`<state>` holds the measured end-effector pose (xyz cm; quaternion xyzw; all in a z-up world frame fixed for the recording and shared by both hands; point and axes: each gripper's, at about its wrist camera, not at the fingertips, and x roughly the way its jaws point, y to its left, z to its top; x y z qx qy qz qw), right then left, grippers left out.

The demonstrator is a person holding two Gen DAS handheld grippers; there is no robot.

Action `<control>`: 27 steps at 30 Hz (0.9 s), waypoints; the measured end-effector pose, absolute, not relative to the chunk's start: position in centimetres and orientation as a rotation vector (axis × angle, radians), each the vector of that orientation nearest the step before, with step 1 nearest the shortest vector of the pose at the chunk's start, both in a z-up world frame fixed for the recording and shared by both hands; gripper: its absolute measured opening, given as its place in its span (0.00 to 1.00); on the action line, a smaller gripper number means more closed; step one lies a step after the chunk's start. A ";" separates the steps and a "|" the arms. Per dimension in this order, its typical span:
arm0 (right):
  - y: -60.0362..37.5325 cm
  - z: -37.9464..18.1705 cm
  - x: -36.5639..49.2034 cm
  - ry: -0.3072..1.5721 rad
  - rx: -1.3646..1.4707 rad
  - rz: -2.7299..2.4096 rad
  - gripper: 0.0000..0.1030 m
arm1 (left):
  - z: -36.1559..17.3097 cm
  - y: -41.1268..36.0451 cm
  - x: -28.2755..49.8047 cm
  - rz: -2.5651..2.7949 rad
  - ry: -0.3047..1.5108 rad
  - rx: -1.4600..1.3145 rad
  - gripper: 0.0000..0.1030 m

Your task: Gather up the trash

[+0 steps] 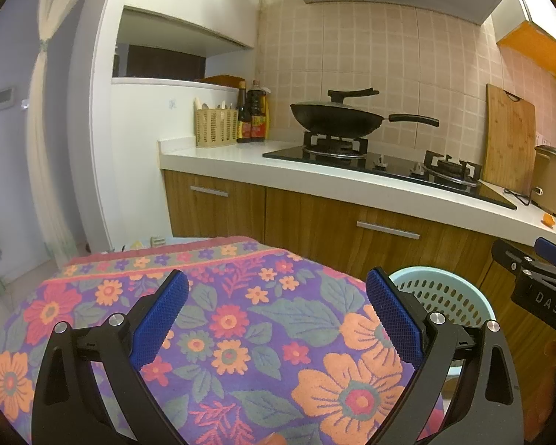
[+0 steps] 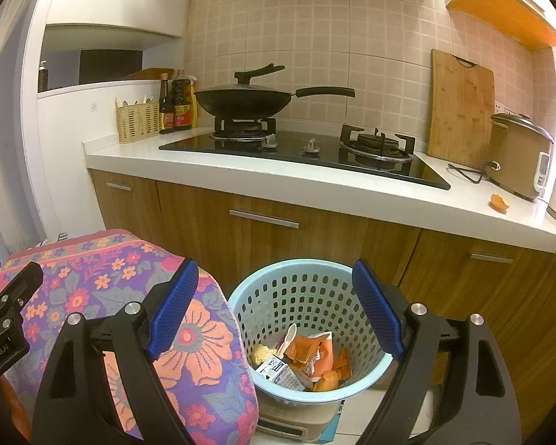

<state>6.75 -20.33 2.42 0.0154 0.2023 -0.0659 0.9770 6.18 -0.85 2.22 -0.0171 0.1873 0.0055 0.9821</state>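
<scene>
Both grippers empty, jaws wide apart. Right gripper (image 2: 274, 307) hangs over the pale blue perforated trash basket (image 2: 241, 293) on the floor by the wooden cabinets; wrappers, a white plastic spoon (image 2: 288, 337) and orange peel pieces inside. Left gripper (image 1: 278, 319) over floral cloth (image 1: 241, 315), left of basket. One orange peel (image 2: 499, 201) on the white counter (image 2: 352, 193), far right, near the rice cooker (image 2: 519, 159).

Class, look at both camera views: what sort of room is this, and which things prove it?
Most likely a home kitchen. A lidded wok sits on a gas hob set in a white countertop, a bamboo cutting board leans on the tiled wall, and a rice cooker stands beside it.
</scene>
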 end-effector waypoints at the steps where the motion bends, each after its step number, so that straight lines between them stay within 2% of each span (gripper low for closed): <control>1: -20.3 2.5 6.8 0.409 0.033 -0.133 0.78 | 2.2 -0.9 6.2 0.011 0.376 -0.035 0.91; 27: -20.5 2.1 6.9 0.422 0.035 -0.119 0.78 | 2.2 -0.8 6.1 0.012 0.378 -0.035 0.91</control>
